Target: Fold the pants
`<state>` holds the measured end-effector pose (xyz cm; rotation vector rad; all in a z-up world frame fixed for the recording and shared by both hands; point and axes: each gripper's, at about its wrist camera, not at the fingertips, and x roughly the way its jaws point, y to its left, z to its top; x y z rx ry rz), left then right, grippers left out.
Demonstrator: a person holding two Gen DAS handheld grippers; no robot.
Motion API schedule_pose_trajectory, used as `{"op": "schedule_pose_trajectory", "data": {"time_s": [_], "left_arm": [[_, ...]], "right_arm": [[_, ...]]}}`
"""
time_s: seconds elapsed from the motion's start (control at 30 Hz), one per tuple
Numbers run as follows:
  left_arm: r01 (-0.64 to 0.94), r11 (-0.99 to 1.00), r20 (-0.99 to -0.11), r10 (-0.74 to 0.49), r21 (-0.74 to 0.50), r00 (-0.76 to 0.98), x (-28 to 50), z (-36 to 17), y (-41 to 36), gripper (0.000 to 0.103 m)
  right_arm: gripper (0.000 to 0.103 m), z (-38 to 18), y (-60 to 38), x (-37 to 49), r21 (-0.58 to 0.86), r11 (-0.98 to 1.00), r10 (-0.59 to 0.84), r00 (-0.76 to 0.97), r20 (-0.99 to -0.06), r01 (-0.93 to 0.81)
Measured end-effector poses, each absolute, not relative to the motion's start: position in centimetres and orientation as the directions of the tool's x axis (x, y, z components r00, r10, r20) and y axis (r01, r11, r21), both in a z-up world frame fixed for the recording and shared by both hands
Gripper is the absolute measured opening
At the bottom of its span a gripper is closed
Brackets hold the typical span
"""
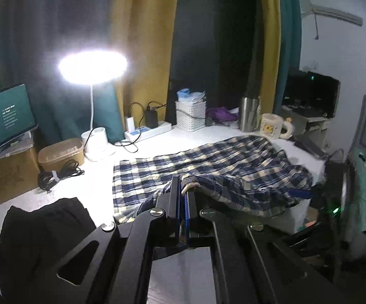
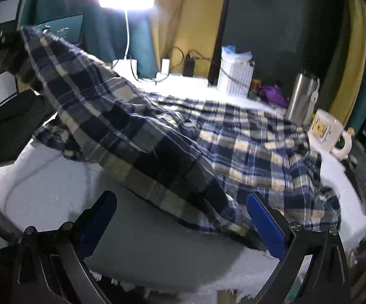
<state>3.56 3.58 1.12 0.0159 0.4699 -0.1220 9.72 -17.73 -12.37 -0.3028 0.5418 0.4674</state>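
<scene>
**Plaid pants: left gripper clamped on fabric, right gripper released**

The plaid pants [image 1: 208, 167] lie spread across the white table [image 1: 99, 177]. All positions below are given relative to the pants.

Left gripper [image 1: 183, 192]: jaws closed on a bunched edge of the pants at their near side. In the right wrist view, the fabric rises from the table to the upper left, forming a raised ridge [image 2: 86, 81].

Right gripper [image 2: 180, 217]: jaws spread wide. The near hem of the pants lies between the blue pads [image 2: 265, 225]; contact cannot be determined.

Behind the pants: lit desk lamp [image 1: 93, 67], woven basket [image 1: 190, 115], steel tumbler [image 1: 249, 114] and mug [image 1: 274, 126]. The mug stands just beside the far right corner of the pants. A black garment [image 1: 43, 225] lies to their left.
</scene>
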Motion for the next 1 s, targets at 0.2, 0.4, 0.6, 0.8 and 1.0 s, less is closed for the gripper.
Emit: {"op": "schedule_pose_trajectory", "data": {"time_s": [0.2,0.4,0.6,0.8,1.0], "left_arm": [[0.134,0.991,-0.426,-0.13,-0.022,0.895,2.8,2.6,3.4,0.001],[0.119,0.992,-0.419,-0.122,-0.033,0.9,2.5,3.1,4.4,0.001],[0.124,0.992,-0.432,-0.12,-0.018,0.894,2.6,2.7,4.2,0.001],[0.133,0.991,-0.445,-0.118,0.001,0.888,2.2,2.6,3.8,0.001],[0.149,0.989,-0.408,-0.127,0.022,0.904,1.0,4.1,2.9,0.001]], "right_arm": [[0.103,-12.8,-16.5,10.9,-0.272,0.855,0.277,0.833,-0.479,-0.441],[0.085,-12.9,-21.4,13.7,-0.298,0.897,0.149,0.859,-0.489,-0.325],[0.065,-13.5,-27.4,15.5,-0.265,0.923,0.101,0.839,-0.534,-0.279],[0.018,-13.0,-30.3,16.0,-0.226,0.939,0.107,0.842,-0.528,-0.26],[0.013,-9.8,-32.0,14.5,-0.196,0.954,0.11,0.869,-0.482,-0.229]]}}
